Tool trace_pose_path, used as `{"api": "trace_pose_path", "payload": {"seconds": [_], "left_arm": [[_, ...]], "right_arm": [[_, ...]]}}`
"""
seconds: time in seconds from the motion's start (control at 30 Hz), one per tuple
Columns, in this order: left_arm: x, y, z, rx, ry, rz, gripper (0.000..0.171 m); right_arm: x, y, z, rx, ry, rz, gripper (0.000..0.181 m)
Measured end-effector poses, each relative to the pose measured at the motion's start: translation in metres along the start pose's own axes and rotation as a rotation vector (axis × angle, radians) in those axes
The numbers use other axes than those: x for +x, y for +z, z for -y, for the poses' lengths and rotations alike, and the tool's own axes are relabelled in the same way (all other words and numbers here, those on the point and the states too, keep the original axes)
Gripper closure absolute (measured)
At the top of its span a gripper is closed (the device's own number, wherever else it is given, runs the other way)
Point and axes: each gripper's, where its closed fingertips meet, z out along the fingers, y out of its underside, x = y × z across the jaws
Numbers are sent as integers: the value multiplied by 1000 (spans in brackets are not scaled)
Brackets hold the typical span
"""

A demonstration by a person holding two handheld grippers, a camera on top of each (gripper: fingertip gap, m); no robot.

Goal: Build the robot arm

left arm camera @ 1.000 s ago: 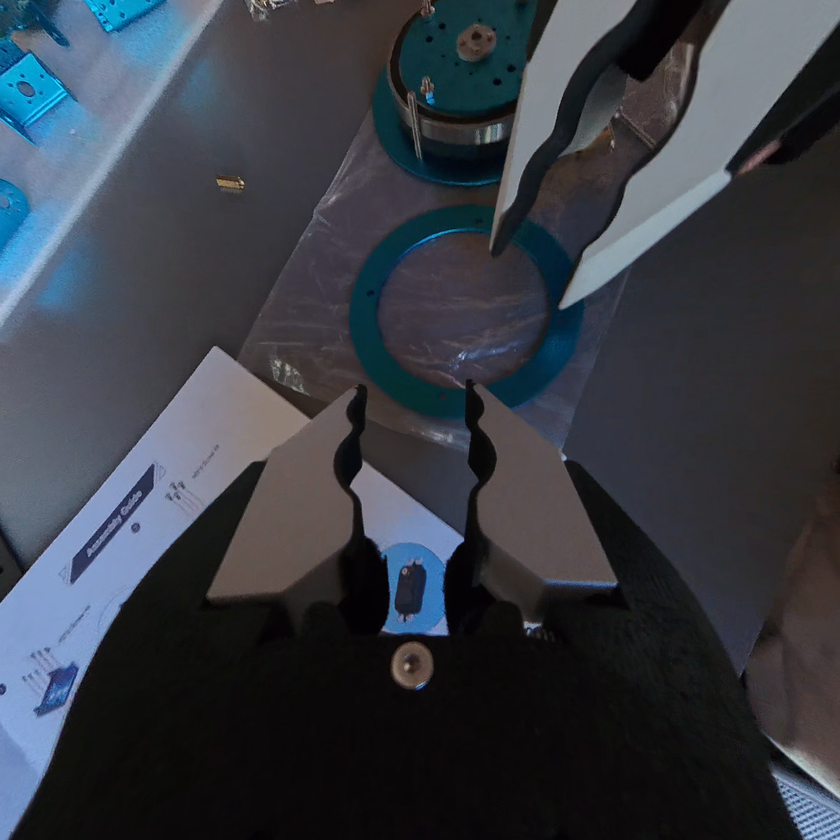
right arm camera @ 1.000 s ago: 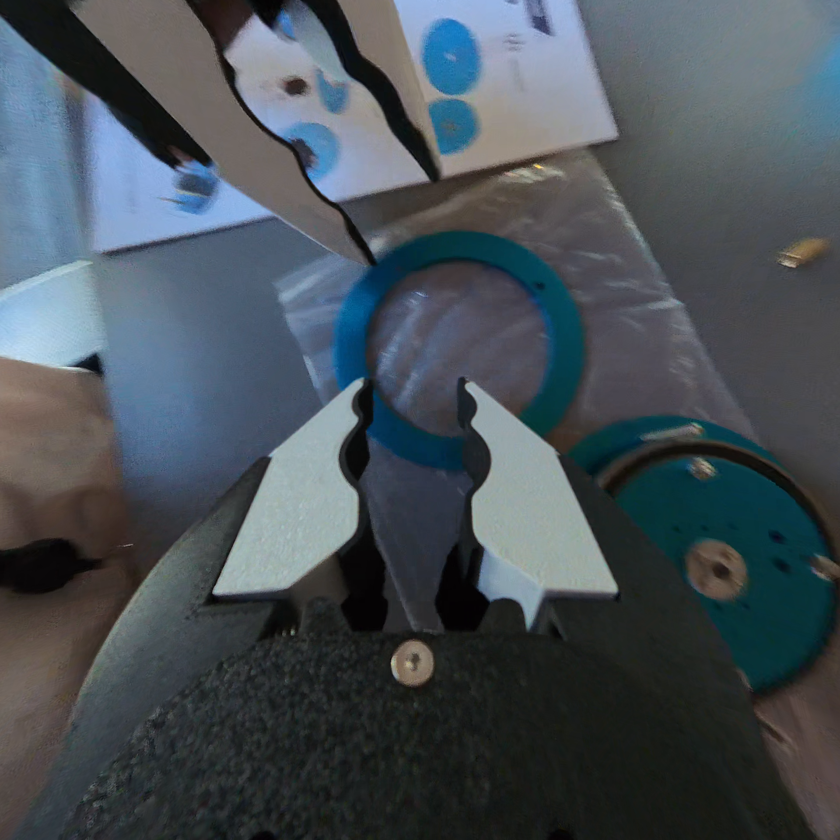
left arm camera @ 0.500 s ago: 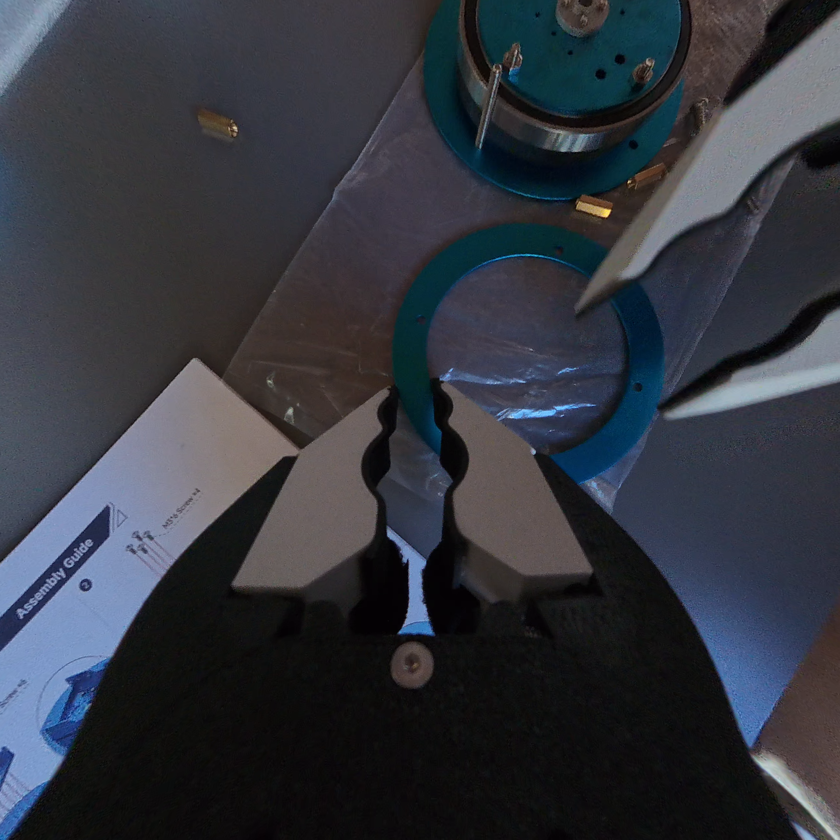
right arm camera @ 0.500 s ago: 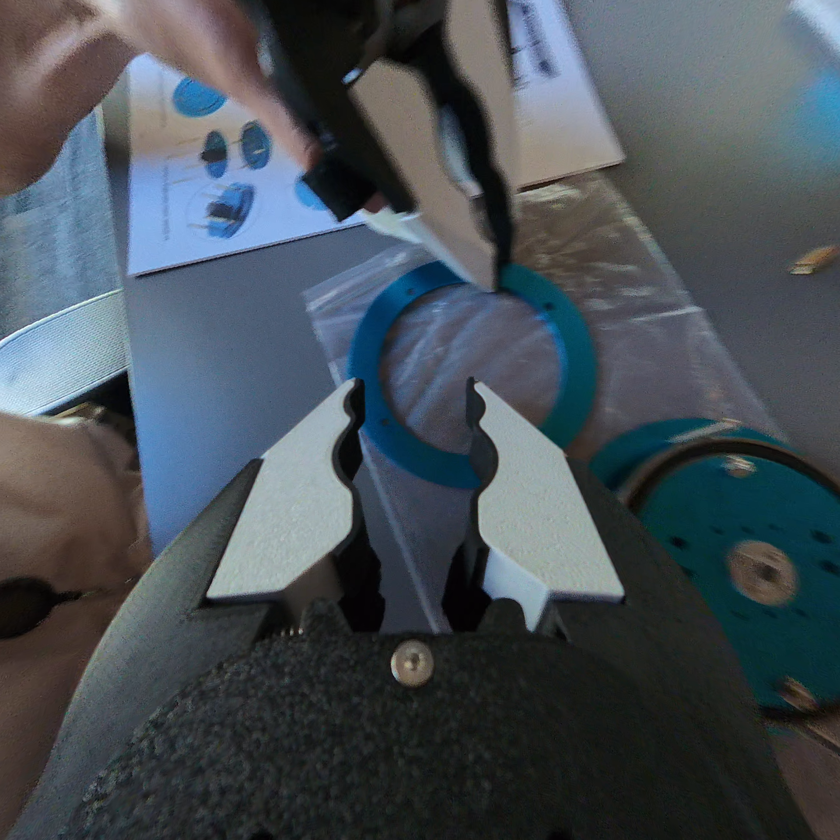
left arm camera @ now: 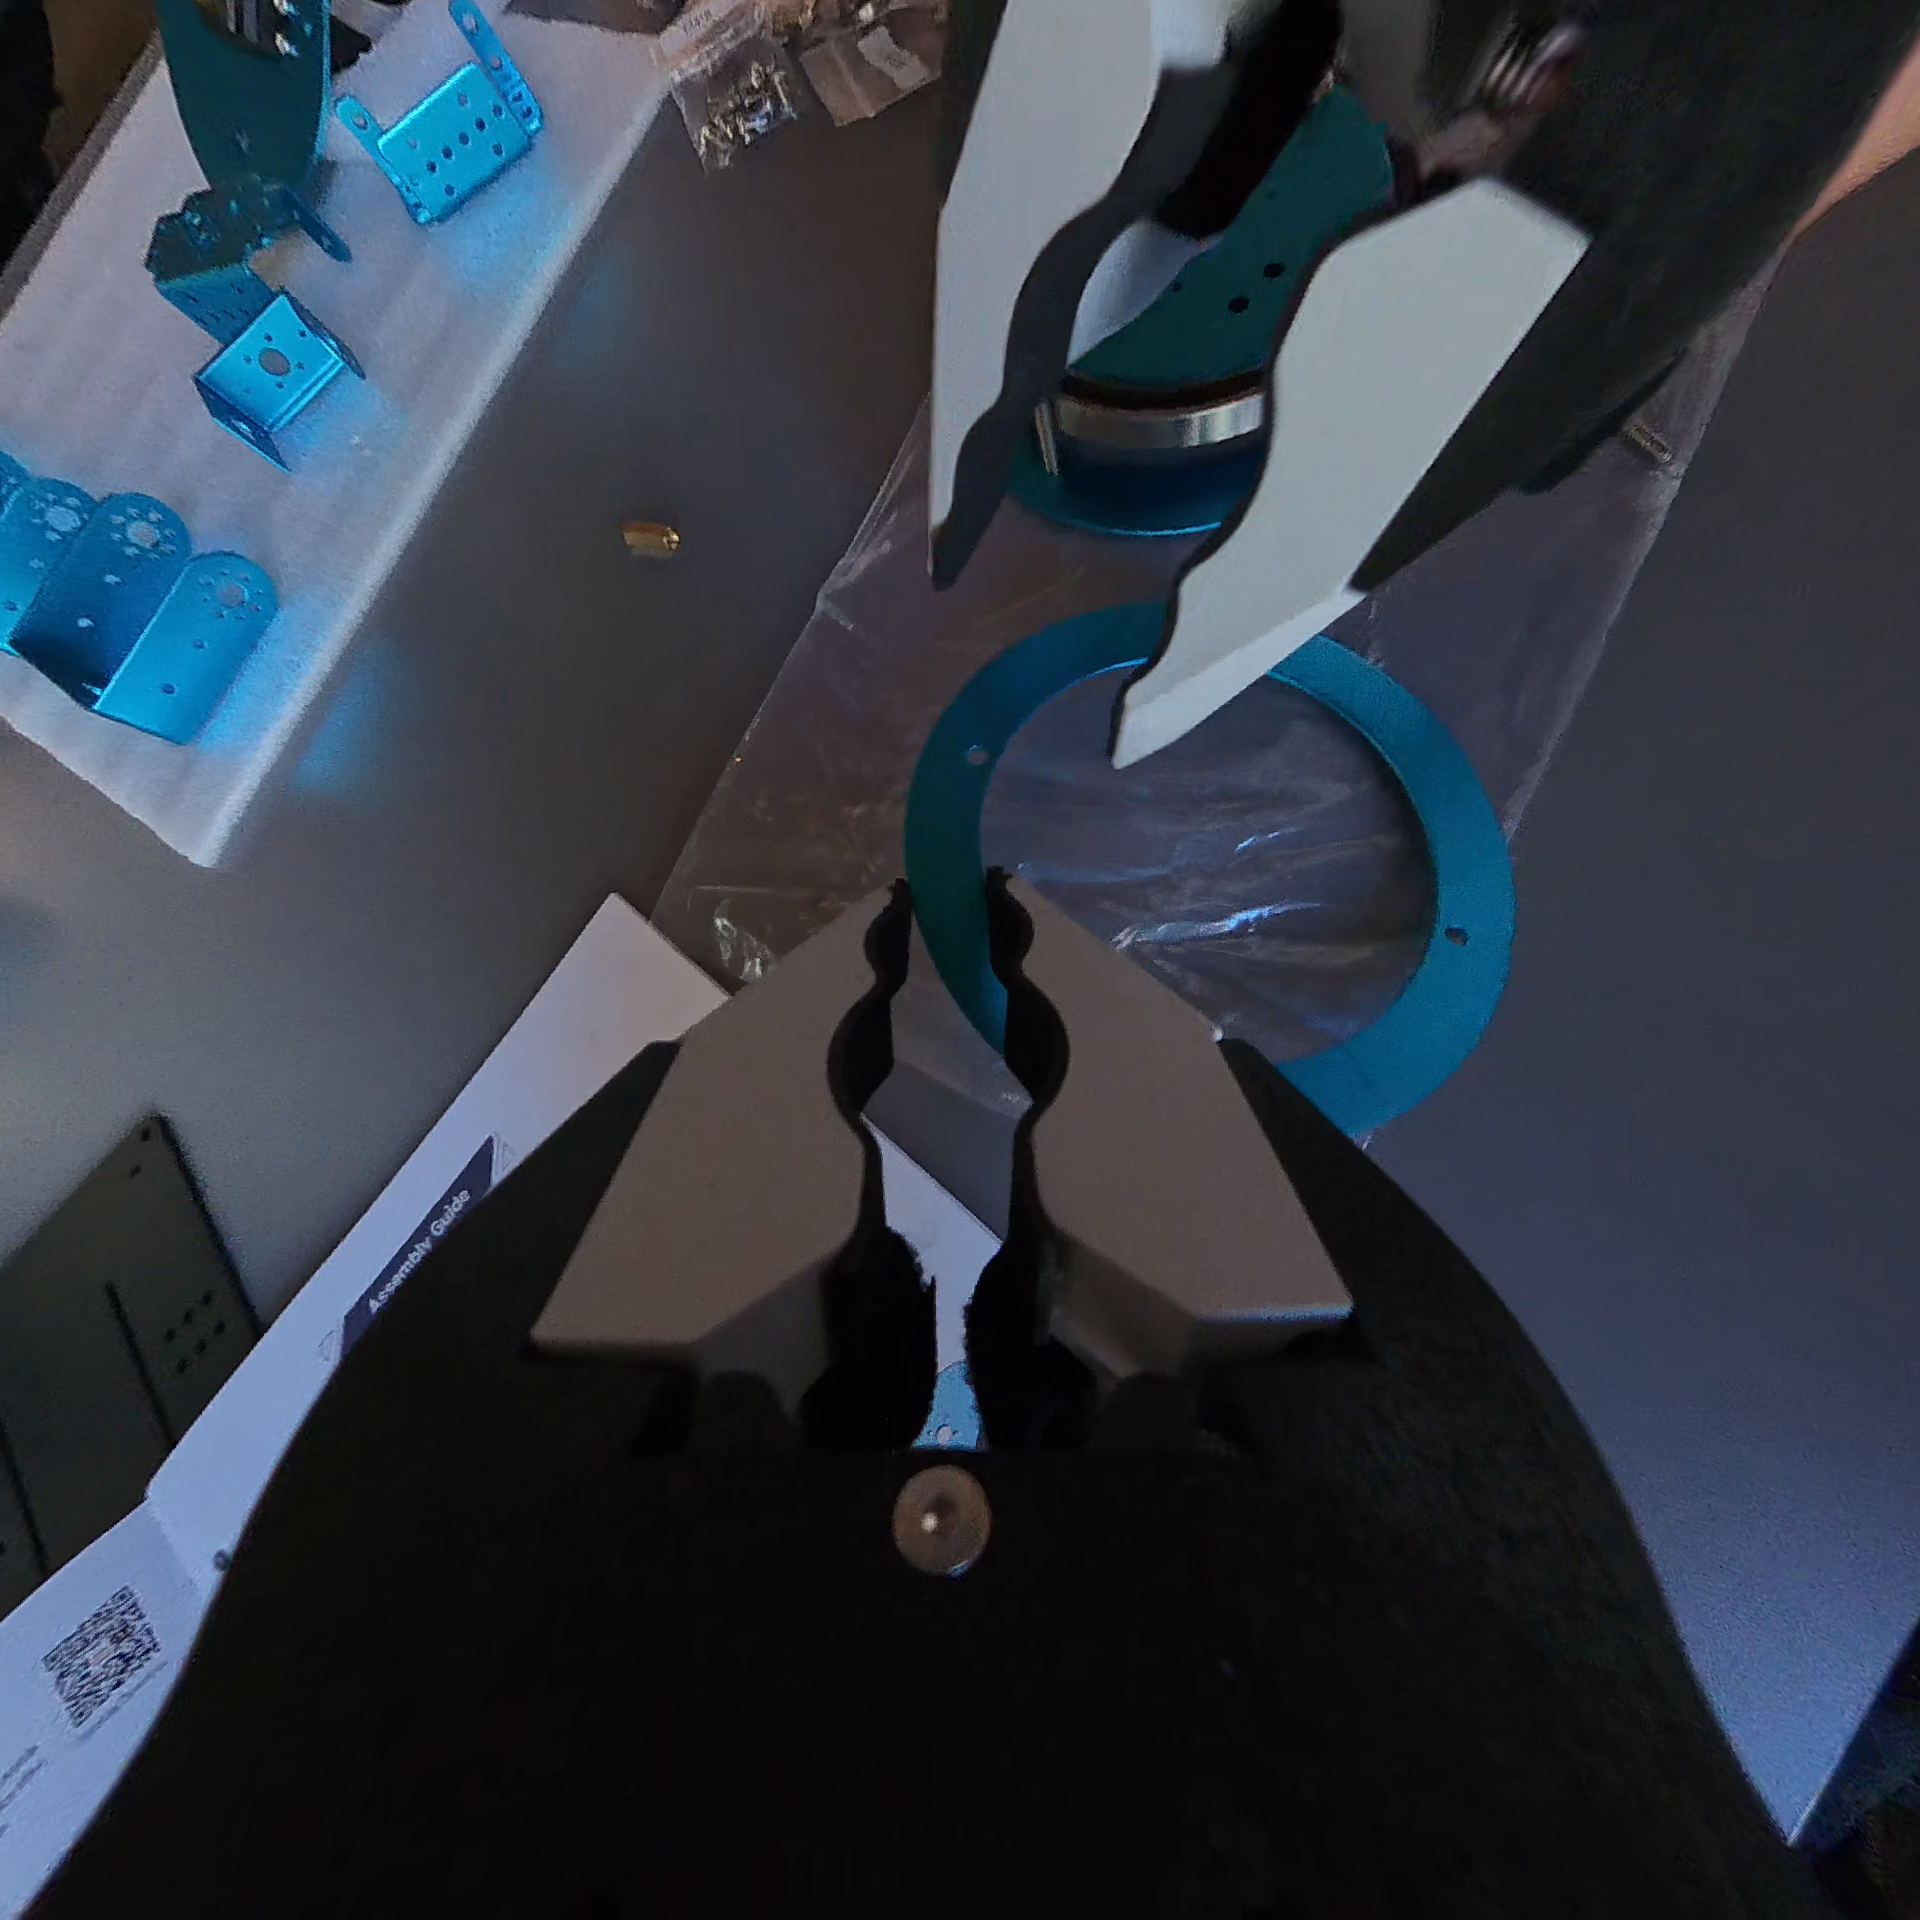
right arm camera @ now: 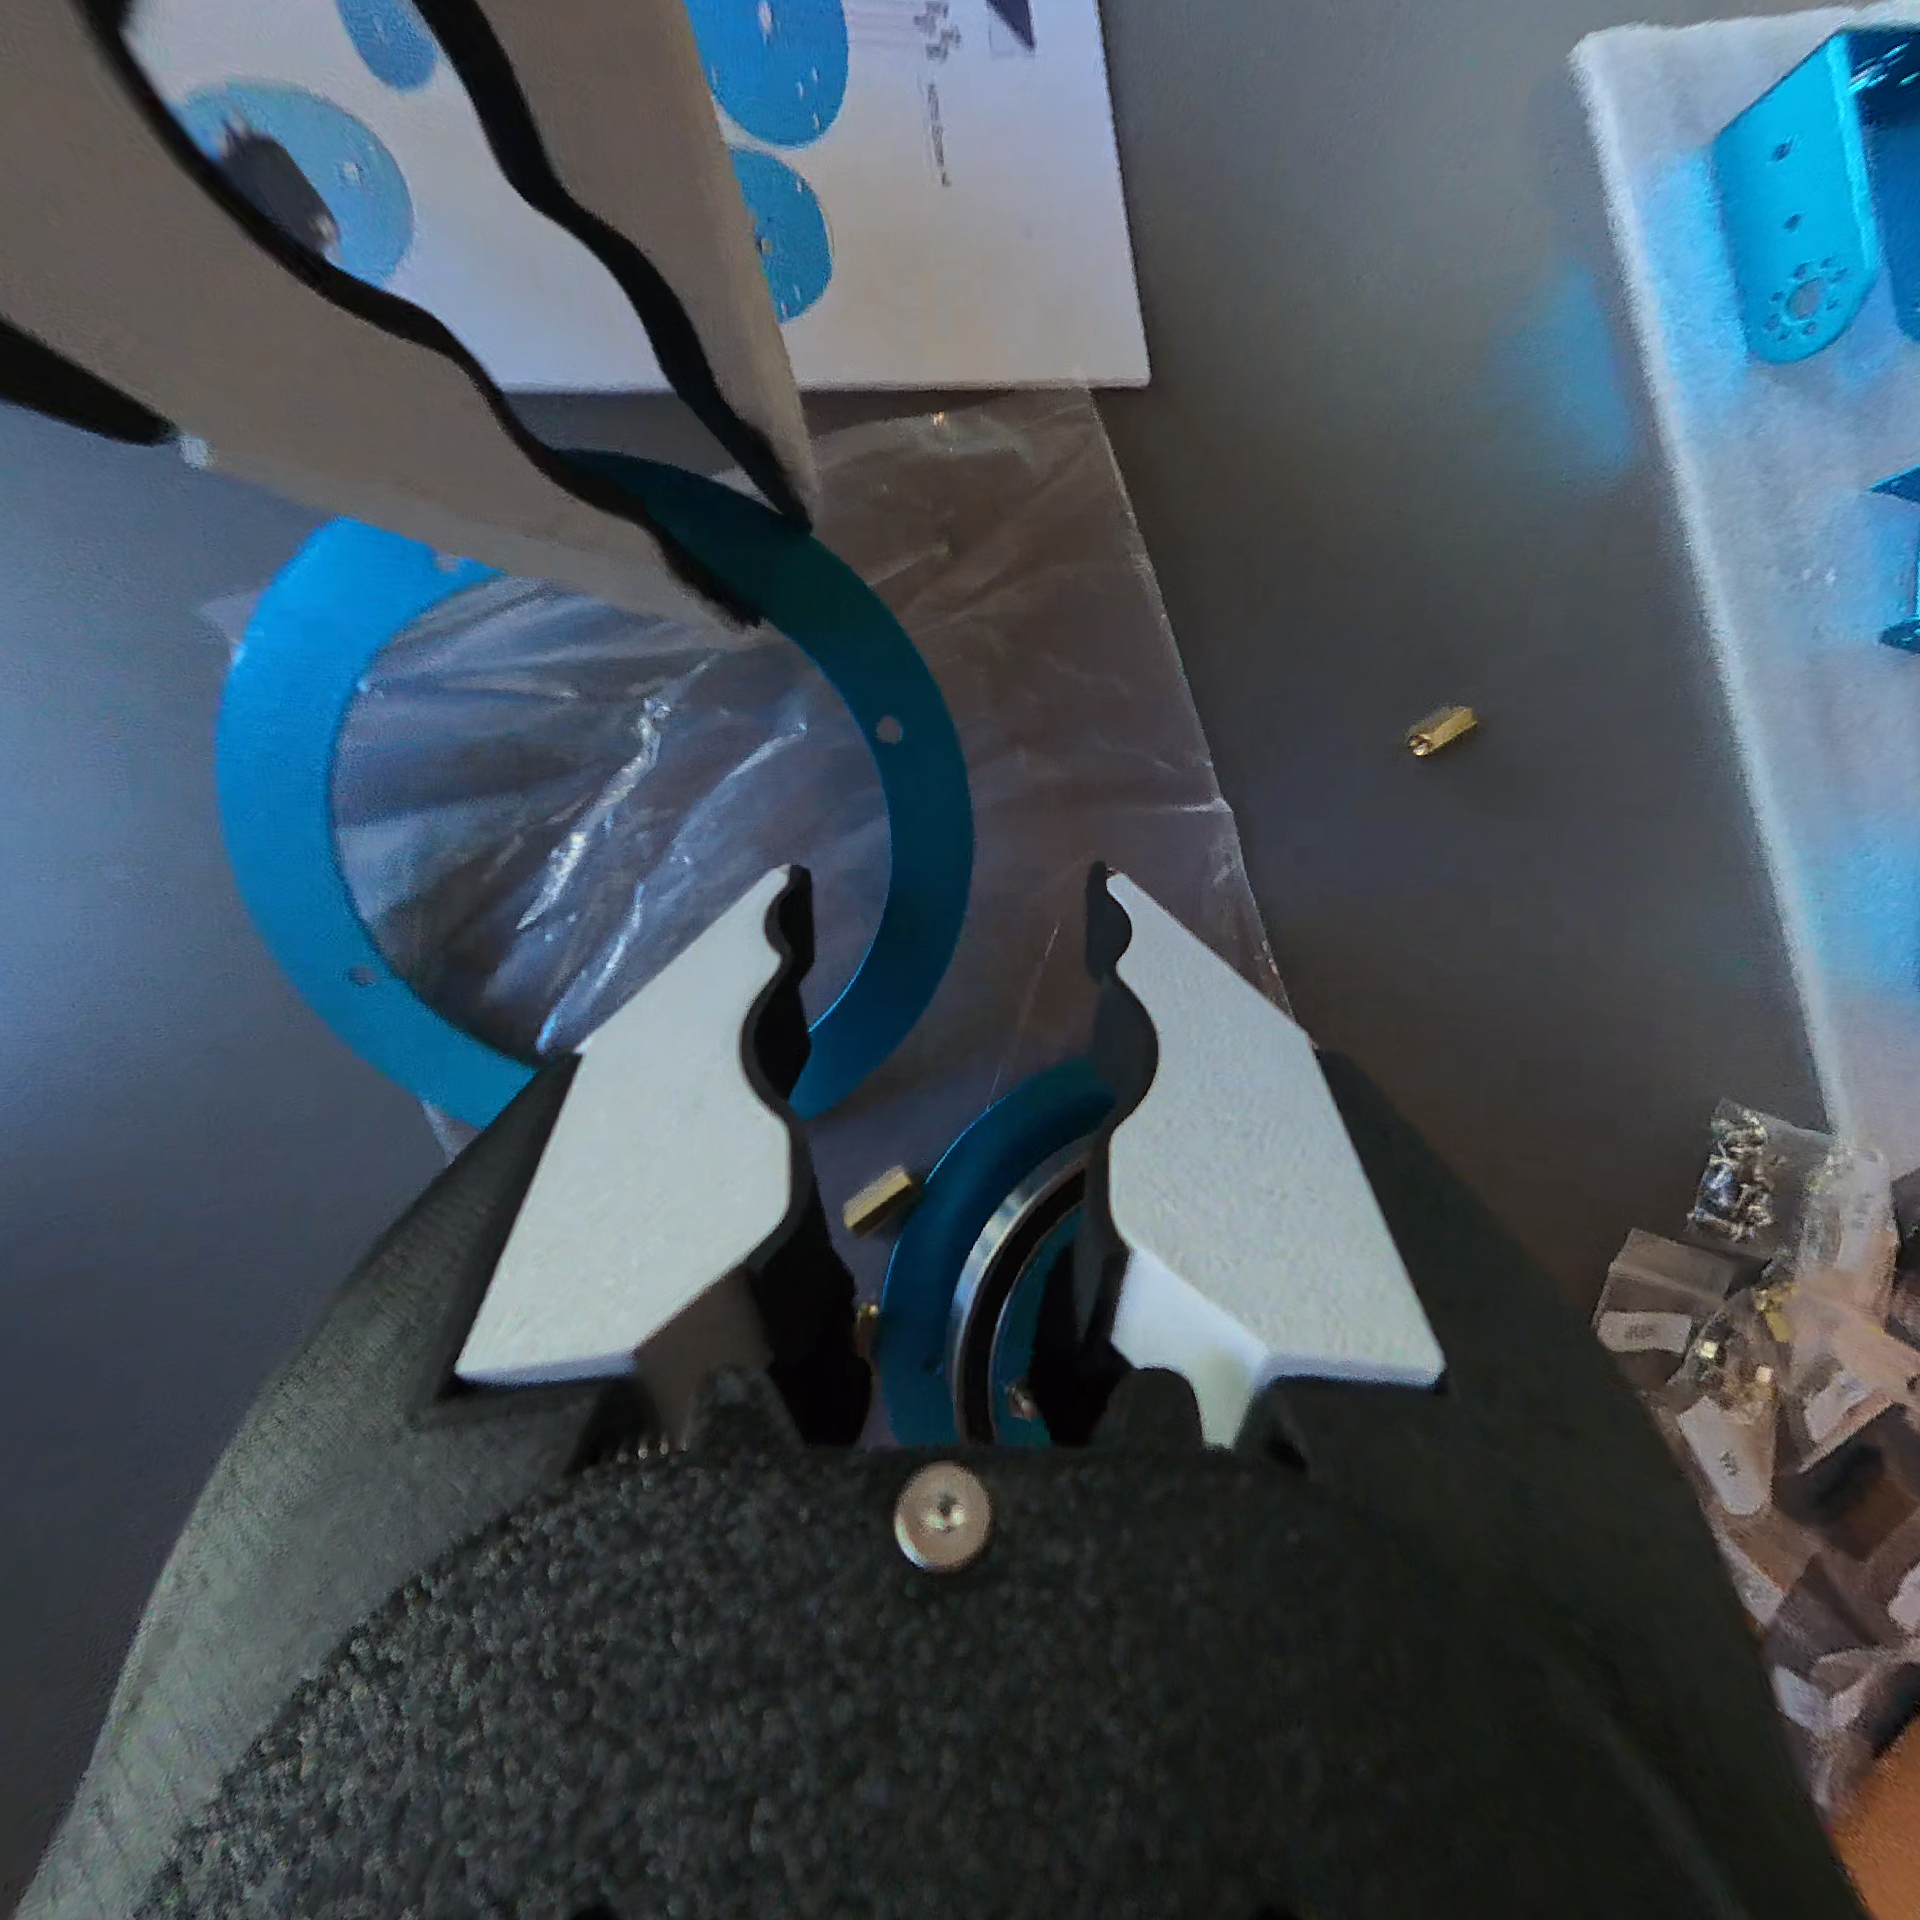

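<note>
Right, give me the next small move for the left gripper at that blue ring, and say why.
Probably ease the left gripper forward and down so its fingers straddle the blue ring's near edge, then close. Its fingers are narrowly parted just at that edge, apparently gripping nothing, and the ring lies flat on the clear plastic bag.

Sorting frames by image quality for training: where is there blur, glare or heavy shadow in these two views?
Left wrist view: the right tool is motion-blurred at the top; the left tool sits in deep shadow; the blue brackets glow. Right wrist view: the clear plastic bag inside the blue ring glints; the screw packets at the right edge are soft.
</note>
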Motion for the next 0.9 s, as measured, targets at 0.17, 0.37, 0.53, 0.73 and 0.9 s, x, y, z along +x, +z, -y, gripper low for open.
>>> {"api": "trace_pose_path", "payload": {"seconds": [0.17,0.37,0.53,0.73,0.9], "left_arm": [[3,-4,5,27,-12,0,158],[4,-27,10,234,-311,-132,140],[26,-48,40,441,-552,-469,140],[26,-45,87,524,-709,-737,170],[10,-7,123,458,-808,-863,171]], "right_arm": [[-3,12,0,-44,-78,-2,165],[17,-29,11,42,45,-41,166],[27,-63,16,97,103,-46,166],[51,-96,1,125,116,-164,166],[86,-117,-29,207,187,-164,166]]}}
